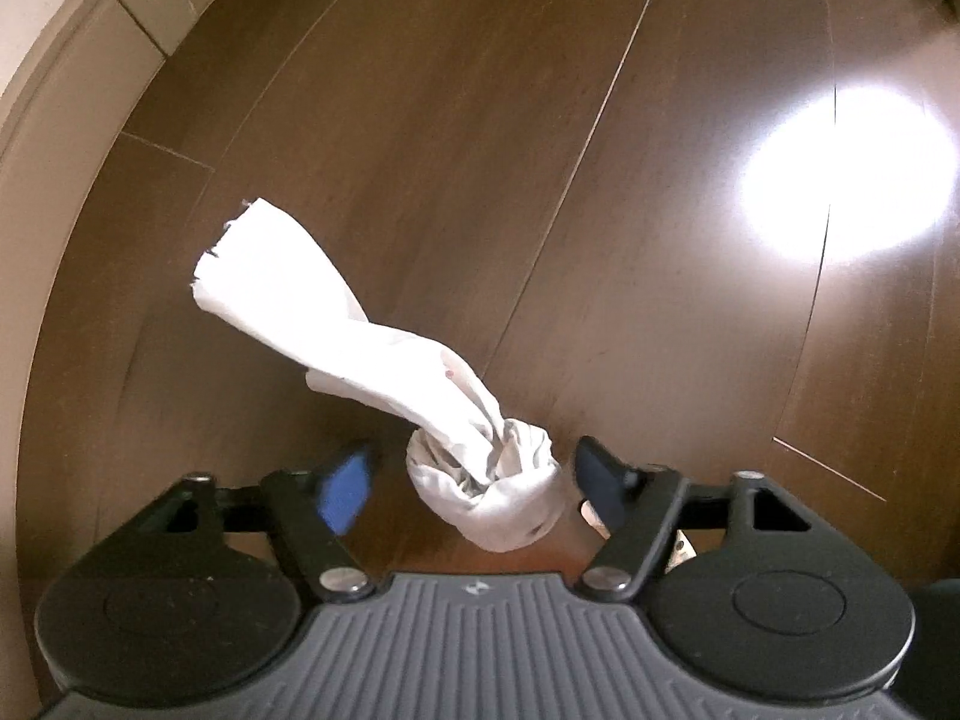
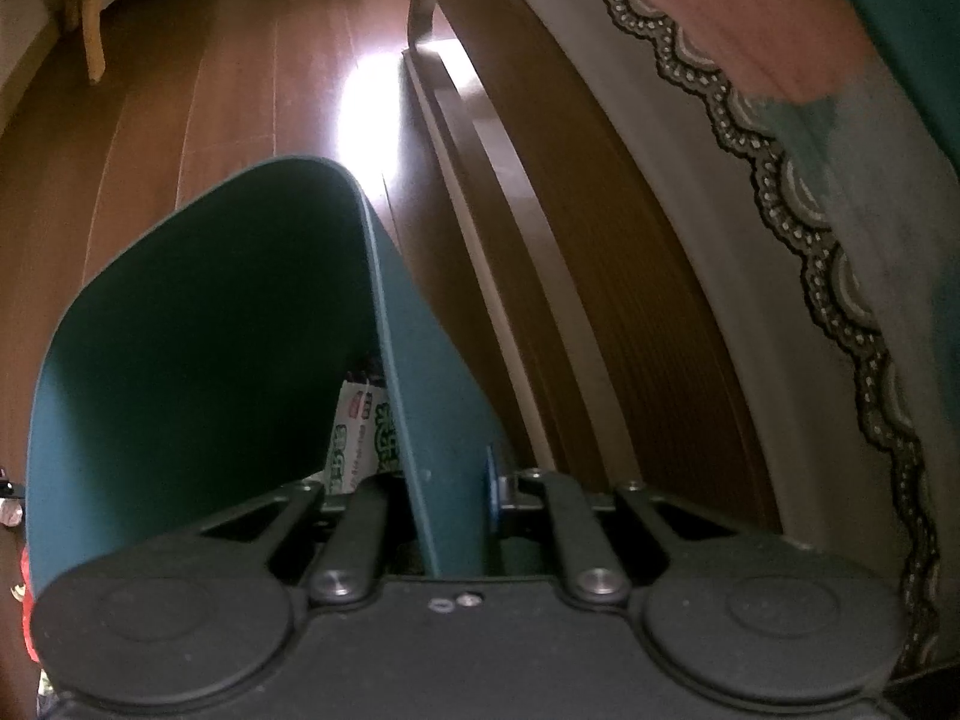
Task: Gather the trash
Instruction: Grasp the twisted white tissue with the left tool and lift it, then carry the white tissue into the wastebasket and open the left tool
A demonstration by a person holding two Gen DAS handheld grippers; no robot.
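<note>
A twisted white paper tissue [image 1: 336,324] lies on the dark wooden floor [image 1: 480,120], its crumpled end [image 1: 492,486] between the fingers of my left gripper [image 1: 477,477]. The left jaws stand wide apart and do not touch the tissue. My right gripper [image 2: 447,492] is shut on the rim of a dark green bin [image 2: 198,324]. A white and green printed wrapper [image 2: 360,438] lies inside the bin.
A beige baseboard [image 1: 72,138] runs along the left of the floor. A bright glare spot [image 1: 852,174] lies at right. In the right wrist view, a brown bed frame [image 2: 570,240] with patterned bedding [image 2: 810,150] stands close at right. A wooden chair leg [image 2: 93,42] is far left.
</note>
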